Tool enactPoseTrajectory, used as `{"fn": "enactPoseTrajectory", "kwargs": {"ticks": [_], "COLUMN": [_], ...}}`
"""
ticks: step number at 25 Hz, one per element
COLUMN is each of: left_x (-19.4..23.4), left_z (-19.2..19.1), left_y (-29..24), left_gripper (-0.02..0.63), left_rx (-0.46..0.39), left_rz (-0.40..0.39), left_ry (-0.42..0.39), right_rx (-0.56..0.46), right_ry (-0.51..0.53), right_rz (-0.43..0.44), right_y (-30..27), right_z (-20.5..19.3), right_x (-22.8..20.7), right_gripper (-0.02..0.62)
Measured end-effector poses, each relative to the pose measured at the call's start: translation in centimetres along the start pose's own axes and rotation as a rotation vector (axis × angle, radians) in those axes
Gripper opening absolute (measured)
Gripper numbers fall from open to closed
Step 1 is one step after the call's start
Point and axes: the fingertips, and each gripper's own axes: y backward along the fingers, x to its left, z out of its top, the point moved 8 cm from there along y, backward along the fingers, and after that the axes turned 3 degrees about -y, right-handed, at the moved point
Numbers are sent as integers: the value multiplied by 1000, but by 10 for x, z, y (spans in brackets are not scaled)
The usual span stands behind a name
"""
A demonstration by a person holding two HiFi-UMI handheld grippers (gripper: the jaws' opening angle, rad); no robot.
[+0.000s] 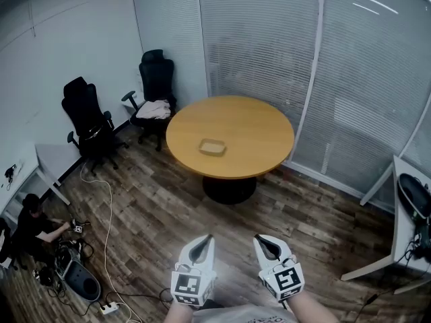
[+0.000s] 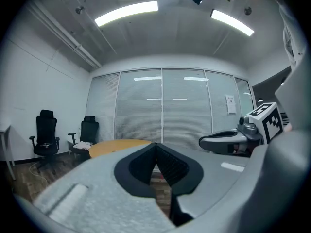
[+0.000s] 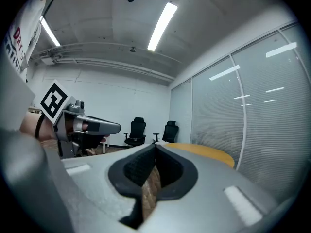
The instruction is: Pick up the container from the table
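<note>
A small shallow tan container [image 1: 212,147] lies near the middle of a round wooden table [image 1: 256,123] across the room. Both grippers are held level at the bottom of the head view, well short of the table. My left gripper [image 1: 204,239] is shut with nothing between its tips, and my right gripper [image 1: 260,238] is shut and empty too. In the left gripper view my left gripper [image 2: 155,144] has its tips meeting, with the table [image 2: 116,145] far beyond. In the right gripper view my right gripper [image 3: 155,144] is closed, the table [image 3: 204,152] beyond at the right. The container is hidden in both gripper views.
Two black office chairs [image 1: 86,116] [image 1: 156,86] stand by the left wall, one holding a pale bundle [image 1: 155,109]. A person [image 1: 30,227] crouches at the lower left beside gear and a white cable [image 1: 106,241]. White desks [image 1: 404,241] flank the room. Glass walls with blinds [image 1: 337,73] stand behind the table.
</note>
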Motion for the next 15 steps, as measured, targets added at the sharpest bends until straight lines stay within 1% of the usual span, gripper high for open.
{"fn": "enactPoseTrajectory", "kwargs": {"ticks": [4,8,11,15], "left_x": [41,95,136,168], "left_z": [-4,-9,-14,-18], "left_y": [-6,-7,-8,-12], "left_gripper": [8,8,8,8], "left_rx": [3,5,14,23], "left_rz": [-9,-15,-7,-21], "left_ry": [10,11,38,44], "right_rx": [17,31,40,66], "right_ry": [-37,-71,-86,-115], "right_rz": [-25,-61,-78,-87], "right_y": [-36,-79,-111,-142], "right_z": [1,0,0,-1], "right_x": [10,31,47,60], "right_gripper": [3,3,3,3]}}
